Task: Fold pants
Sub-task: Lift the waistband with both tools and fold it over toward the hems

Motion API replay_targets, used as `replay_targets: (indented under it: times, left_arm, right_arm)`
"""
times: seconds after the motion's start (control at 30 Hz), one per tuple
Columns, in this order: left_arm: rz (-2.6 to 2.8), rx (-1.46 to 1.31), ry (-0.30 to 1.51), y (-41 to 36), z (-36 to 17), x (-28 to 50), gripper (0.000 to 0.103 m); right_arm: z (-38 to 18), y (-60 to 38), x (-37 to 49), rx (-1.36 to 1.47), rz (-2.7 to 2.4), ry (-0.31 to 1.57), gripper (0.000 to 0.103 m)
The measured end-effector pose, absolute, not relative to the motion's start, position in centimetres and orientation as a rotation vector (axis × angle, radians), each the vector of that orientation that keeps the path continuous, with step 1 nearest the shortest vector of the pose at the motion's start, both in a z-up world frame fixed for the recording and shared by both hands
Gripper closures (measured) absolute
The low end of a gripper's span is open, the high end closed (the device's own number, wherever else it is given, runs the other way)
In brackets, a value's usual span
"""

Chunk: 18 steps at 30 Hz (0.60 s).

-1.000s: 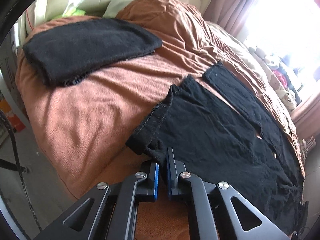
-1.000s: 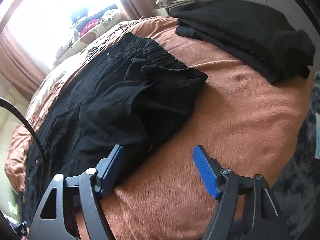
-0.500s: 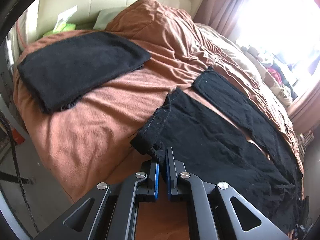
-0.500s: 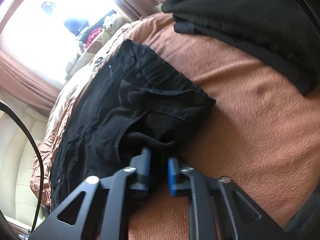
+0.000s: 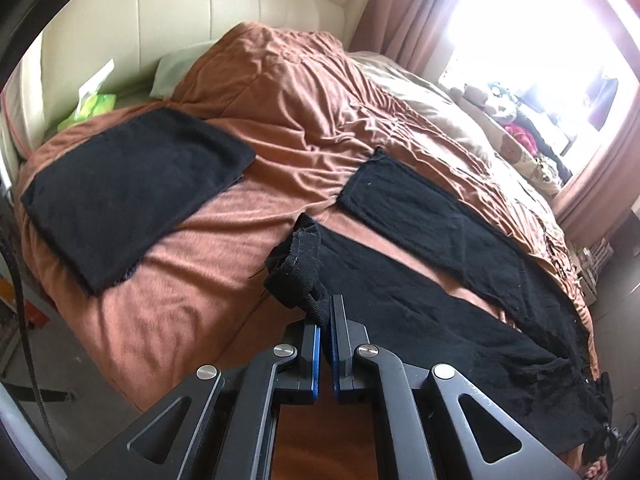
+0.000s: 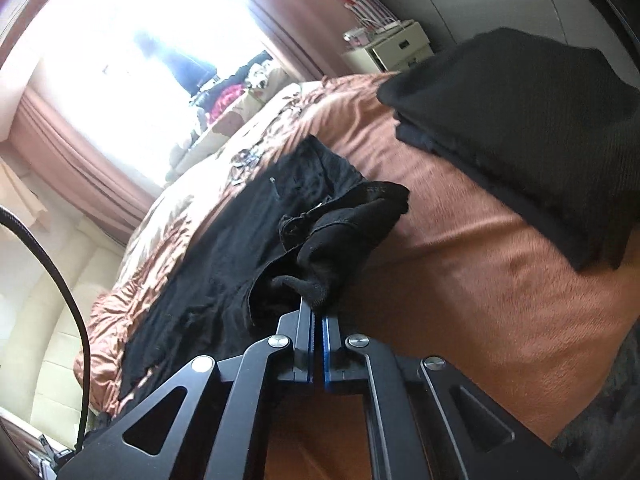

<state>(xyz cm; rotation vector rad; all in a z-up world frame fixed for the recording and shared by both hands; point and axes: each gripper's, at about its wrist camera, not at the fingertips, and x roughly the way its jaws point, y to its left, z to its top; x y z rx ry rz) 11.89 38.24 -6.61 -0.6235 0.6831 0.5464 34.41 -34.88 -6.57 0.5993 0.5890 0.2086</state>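
Left wrist view. Black pants [image 5: 420, 280]: spread across the rust-brown bedspread [image 5: 224, 248], running from centre frame toward the lower right edge. Two legs lie apart with a wedge of bedspread showing between them; the farther leg ends in a flat, squared hem at centre right, the nearer leg's hem is bunched and lifted, its stitched edge curled over. Left gripper [image 5: 325, 316], bottom centre: blue-lined jaws clenched on that bunched hem, a fold of black cloth pinched at the tips. Folded black cloth [image 5: 132, 196]: flat rectangle at centre left, well apart from the pants. Cream padded headboard [image 5: 180, 20], upper left; a pale green pillow [image 5: 180, 68] and a bright green packet [image 5: 94, 106] below it. Bright window [image 5: 540, 40] with dusky pink curtains, upper right.

Right wrist view. Same pants [image 6: 240, 240]: a long dark band from lower left to centre frame, fabric rumpled, waist end heaped and folded back on itself with a seam and a small metal fastening showing. Right gripper [image 6: 317, 312], bottom centre: jaws closed tight, gripping a peak of the black fabric pulled up from the heap. Folded black stack [image 6: 520, 128]: several layers, upper right, on the same bedspread [image 6: 460, 260], apart from the pants. Cream bedside cabinet [image 6: 396, 46], top centre right. Black cable [image 6: 60, 276] curving down the left edge.
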Motion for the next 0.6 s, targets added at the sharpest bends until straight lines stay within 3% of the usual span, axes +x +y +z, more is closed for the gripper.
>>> replay_targets:
  times: [0.6]
  left_arm:
    - [0.521, -0.589, 0.655, 39.3, -2.4, 16.3, 0.100]
  right_arm:
    - [-4.6, -34.7, 35.5, 0.572, 0.249, 0.565, 0.103]
